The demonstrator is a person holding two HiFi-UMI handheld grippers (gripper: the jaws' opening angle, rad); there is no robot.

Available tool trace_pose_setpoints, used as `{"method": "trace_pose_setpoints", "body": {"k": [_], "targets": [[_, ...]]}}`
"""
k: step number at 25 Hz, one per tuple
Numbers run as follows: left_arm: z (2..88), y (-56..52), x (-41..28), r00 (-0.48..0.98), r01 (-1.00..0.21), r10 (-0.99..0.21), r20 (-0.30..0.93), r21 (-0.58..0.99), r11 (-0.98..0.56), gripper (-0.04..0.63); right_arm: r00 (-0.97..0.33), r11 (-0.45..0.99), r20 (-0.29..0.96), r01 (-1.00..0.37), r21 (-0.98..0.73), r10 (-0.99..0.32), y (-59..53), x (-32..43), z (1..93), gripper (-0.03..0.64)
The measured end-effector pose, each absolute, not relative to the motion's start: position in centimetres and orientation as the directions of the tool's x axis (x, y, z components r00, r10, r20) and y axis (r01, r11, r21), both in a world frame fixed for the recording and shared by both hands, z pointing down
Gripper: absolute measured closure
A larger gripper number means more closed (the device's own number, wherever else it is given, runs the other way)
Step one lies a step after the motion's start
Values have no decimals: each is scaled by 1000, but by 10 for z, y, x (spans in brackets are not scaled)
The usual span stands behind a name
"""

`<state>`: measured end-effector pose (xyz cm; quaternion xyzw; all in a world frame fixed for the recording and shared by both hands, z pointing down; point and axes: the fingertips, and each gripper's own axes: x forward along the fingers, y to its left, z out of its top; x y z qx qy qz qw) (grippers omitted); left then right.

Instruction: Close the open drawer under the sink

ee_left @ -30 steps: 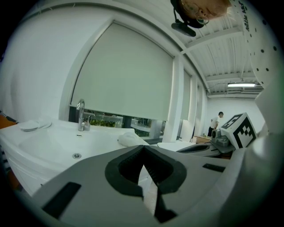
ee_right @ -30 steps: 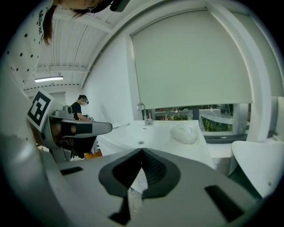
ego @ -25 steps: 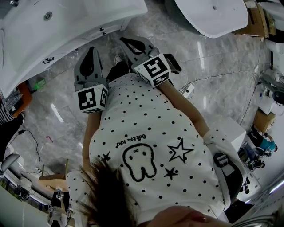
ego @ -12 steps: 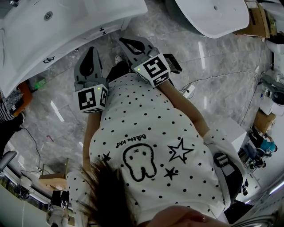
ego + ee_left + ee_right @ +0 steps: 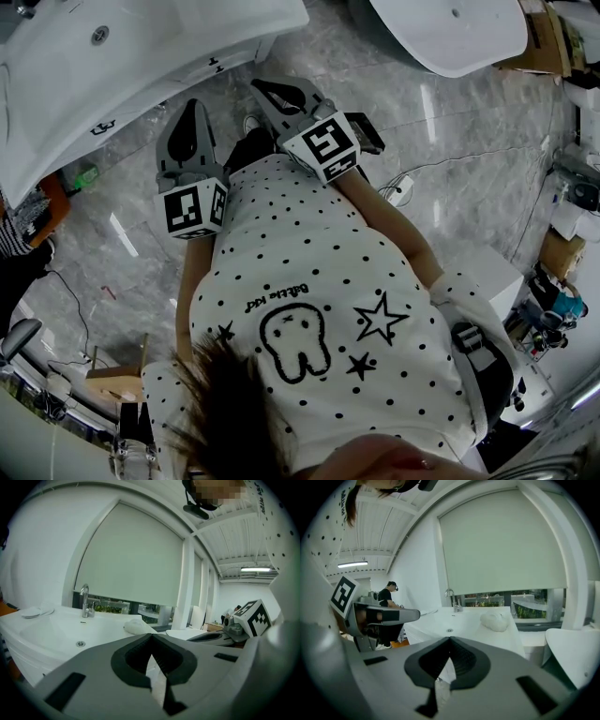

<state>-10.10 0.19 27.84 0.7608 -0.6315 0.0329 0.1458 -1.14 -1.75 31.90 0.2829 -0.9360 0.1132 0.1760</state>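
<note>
The white sink [image 5: 112, 56] fills the top left of the head view, and the gripper views show its basin [image 5: 70, 632] and tap [image 5: 84, 601]. No drawer under it can be made out in any view. My left gripper [image 5: 194, 108] is held level in front of the sink's near edge, apart from it. Its jaws are shut with nothing between them [image 5: 151, 637]. My right gripper [image 5: 261, 89] is beside it, slightly nearer the sink. Those jaws [image 5: 450, 640] also meet at the tips with nothing between them.
A crumpled white cloth [image 5: 496, 620] lies on the sink's counter. A second white basin [image 5: 450, 33] stands at the top right. Cables [image 5: 441, 169] run over the grey marble floor, with cardboard boxes [image 5: 539, 37] at the right. A person in black [image 5: 389, 597] stands far off.
</note>
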Motion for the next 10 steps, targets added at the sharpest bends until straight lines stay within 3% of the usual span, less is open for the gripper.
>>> {"method": "trace_pose_setpoints", "body": {"k": [10], "targets": [[279,2,-94,214,-968,-948,237,181,-173,591,-768,806,409,-581,-119,-493,-15,-4,322,603]]}}
